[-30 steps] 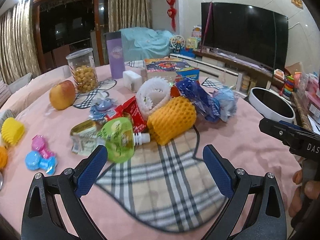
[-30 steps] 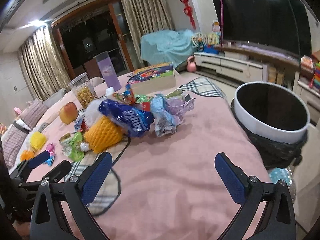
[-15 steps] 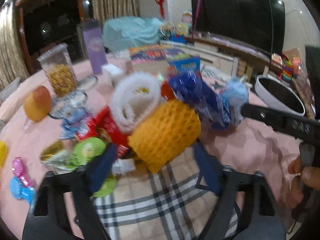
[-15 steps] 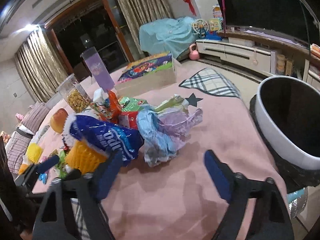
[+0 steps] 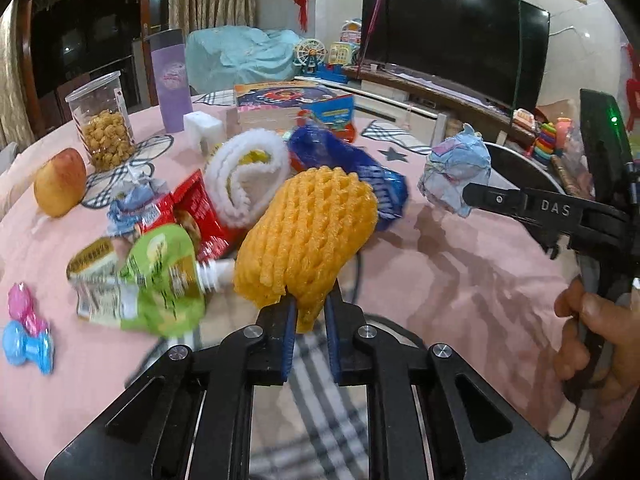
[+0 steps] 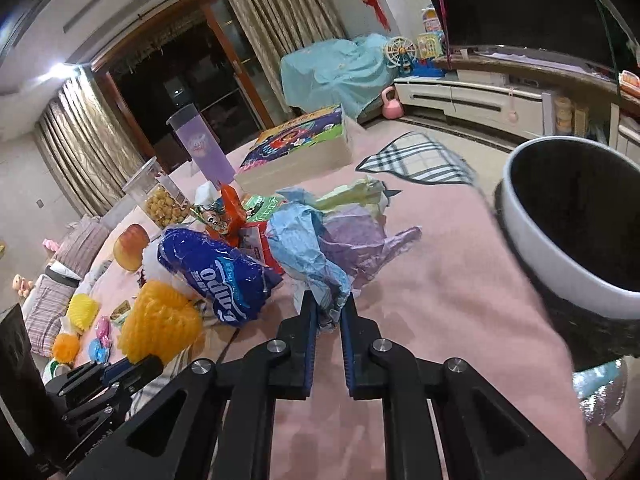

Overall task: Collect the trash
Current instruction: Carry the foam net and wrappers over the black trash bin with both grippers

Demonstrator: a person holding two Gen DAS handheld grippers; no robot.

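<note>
Left wrist: left hand-held gripper [image 5: 310,312] pinches yellow foam net [image 5: 308,236]; right hand-held gripper [image 6: 330,316] clamps crumpled blue paper [image 6: 308,256].

— How did the left gripper [image 5: 310,312] stand?
— Low in the frame's centre, its jaws just closed onto the yellow foam net [image 5: 308,236].
— And the right gripper [image 6: 330,314]?
— Likewise just closed, pinching crumpled blue paper [image 6: 308,256]; a hand [image 5: 596,336] gripped its handle at lower right.

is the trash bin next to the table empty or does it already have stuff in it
Cannot tell. The bin shows only a dark inside lined with a black bag; its bottom is out of view, and no trash shows in the visible part.
</note>
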